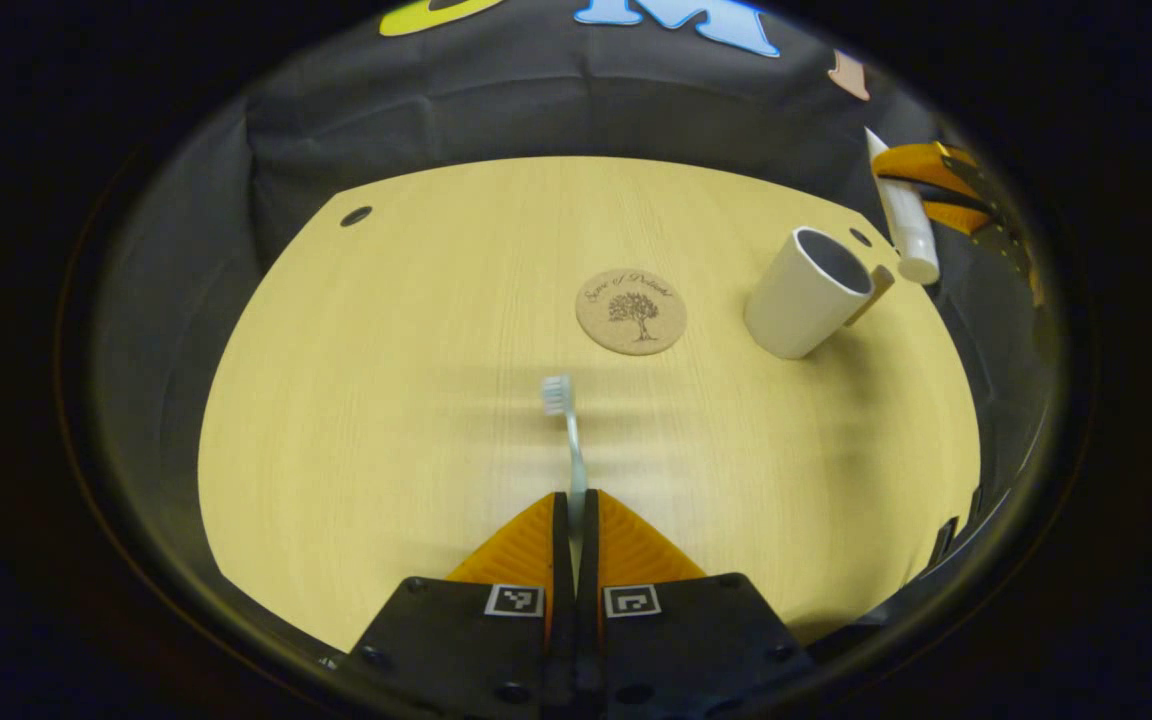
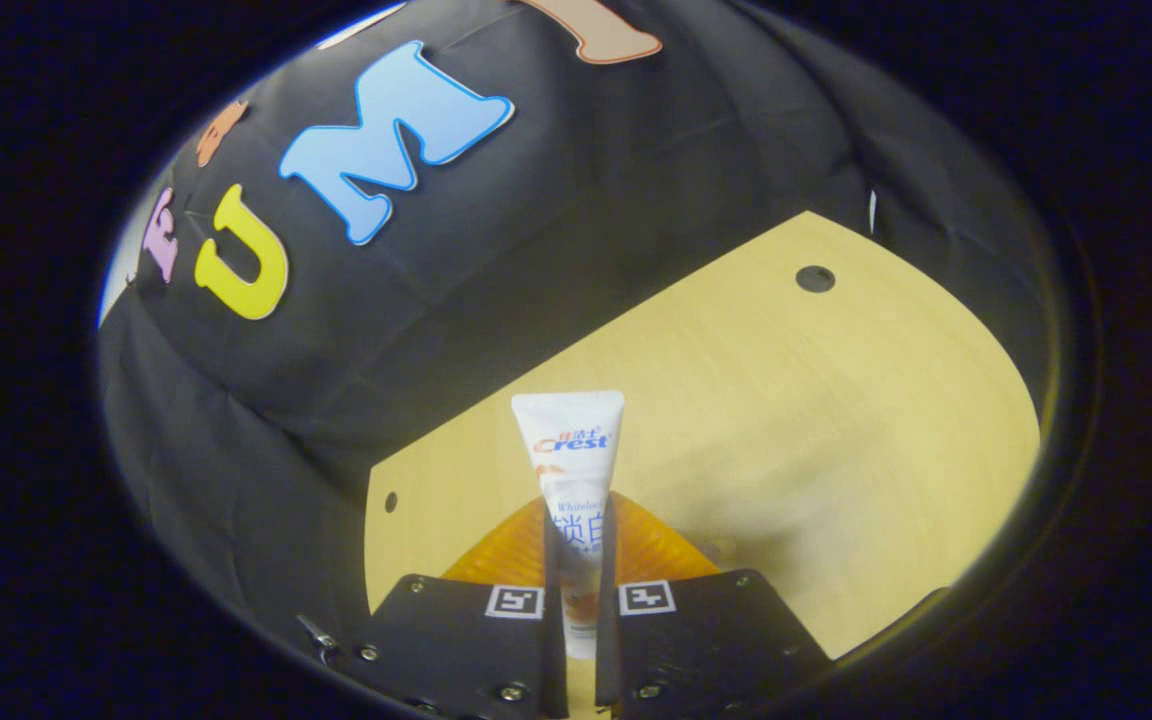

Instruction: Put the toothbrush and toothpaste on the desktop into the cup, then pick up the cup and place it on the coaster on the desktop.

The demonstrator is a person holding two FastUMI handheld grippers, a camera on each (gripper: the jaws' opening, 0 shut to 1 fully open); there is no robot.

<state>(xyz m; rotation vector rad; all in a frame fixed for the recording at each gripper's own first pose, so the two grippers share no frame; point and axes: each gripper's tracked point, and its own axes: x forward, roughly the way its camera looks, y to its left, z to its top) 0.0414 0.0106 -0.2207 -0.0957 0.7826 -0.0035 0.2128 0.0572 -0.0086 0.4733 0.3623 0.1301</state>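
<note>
Fingers of the left gripper [image 1: 575, 500] are pressed close together on the handle of the toothbrush [image 1: 566, 430], which is held at the bottom centre of the left gripper view. Its pale, thin neck rises from between the fingertips and ends in a small white bristle head; the lower handle is hidden between the fingers. Beyond the head, a round cork coaster [image 1: 631, 311] printed with a dark tree is seen lying flat near the middle of the frame. To its right, a smooth white cup [image 1: 808, 291] is stood on the tabletop [image 1: 386, 400], leaning in the fisheye picture, with its dark opening turned to the upper right; whether anything is inside cannot be made out.

At the upper right edge of the same view the right gripper [image 1: 921, 190] is seen farther off, with the toothpaste [image 1: 902, 215] held cap-down just beside and above the cup's rim. How far it is from the rim cannot be judged.

In the right gripper view, the tube [image 2: 576, 470] is gripped narrowly between that gripper's own fingers [image 2: 576, 530], its flat crimped end pointing up the frame and its lower part cut off behind the gripper body. A corner of the light wood-grain tabletop, with a small dark hole [image 2: 815, 279] at the upper right, is shown there.
</note>
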